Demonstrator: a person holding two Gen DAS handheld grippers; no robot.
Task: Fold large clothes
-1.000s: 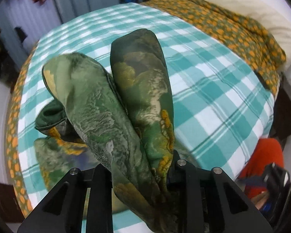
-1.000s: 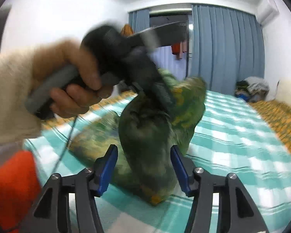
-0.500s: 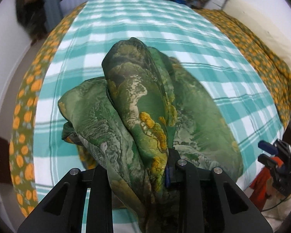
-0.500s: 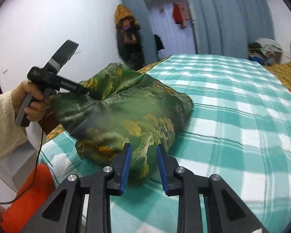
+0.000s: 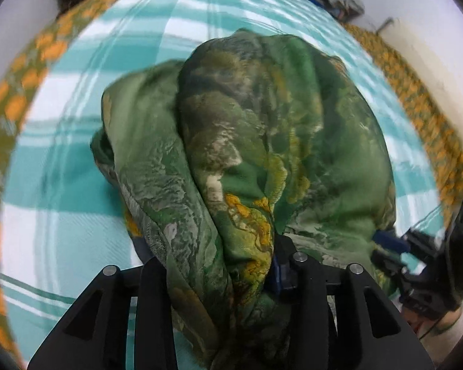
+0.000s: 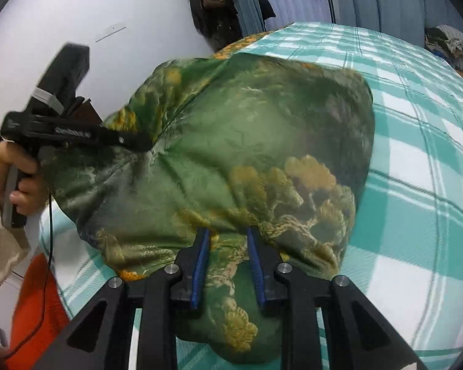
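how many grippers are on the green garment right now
2: the left gripper bites the green garment at its left edge, jaws opening; the right gripper straddles its near edge, jaws closing.

Soft, even indoor light; no glare. Strong fisheye curvature, dark vignetted corners. Left-wrist view motion-blurred at bedspread (image 5: 61, 160) edges; right-wrist view sharper, background soft.

Right hand-held gripper (image 6: 228, 237) closing on green garment (image 6: 231, 154); left hand-held gripper (image 6: 145, 145) pinches its far edge.
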